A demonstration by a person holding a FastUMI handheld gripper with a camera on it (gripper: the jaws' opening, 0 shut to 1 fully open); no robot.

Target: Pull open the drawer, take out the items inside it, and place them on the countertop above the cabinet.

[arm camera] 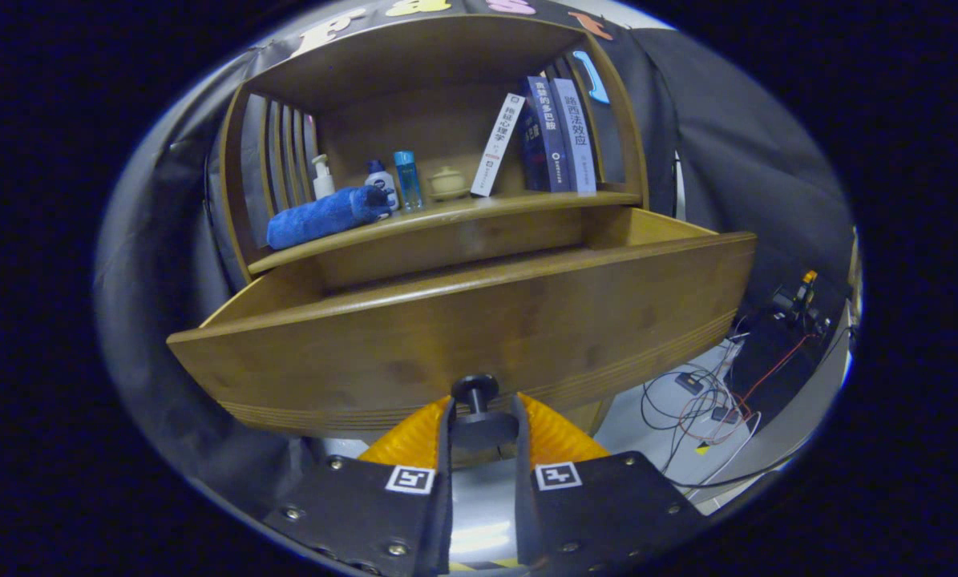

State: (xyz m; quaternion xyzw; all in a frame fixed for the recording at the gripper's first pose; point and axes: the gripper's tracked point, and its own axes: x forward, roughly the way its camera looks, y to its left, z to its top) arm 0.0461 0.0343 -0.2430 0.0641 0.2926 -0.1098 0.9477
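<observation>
Wooden and warm brown, the cabinet (pixel 446 72) stands against the booth's dark cloth wall, with slatted sides and one open shelf under a flat top board. Below that shelf the drawer (pixel 479 328) stands pulled out toward the camera; its broad curved front carries fine grooved lines along the lower edge, and its side walls run back to the cabinet body. What lies inside the drawer is hidden behind the front panel. On the shelf (pixel 446 212) above it sit one rolled blue towel (pixel 326 216) lying at the left front, three small bottles behind it (a white pump bottle (pixel 322 178), a white bottle with a blue cap (pixel 381 184) and a clear blue bottle (pixel 407 180)), one small pale lidded pot (pixel 449 183), and three books (pixel 547 136) at the right, the white one leaning against the two upright ones. One dark round knob (pixel 475 391) sticks out from the middle of the drawer front at its lower edge. The gripper (pixel 482 425) is closed on this knob, one finger pressing each side of its stem. To the right of the drawer, on the pale floor, lies a tangle of cables (pixel 707 401) beside some dark equipment.
</observation>
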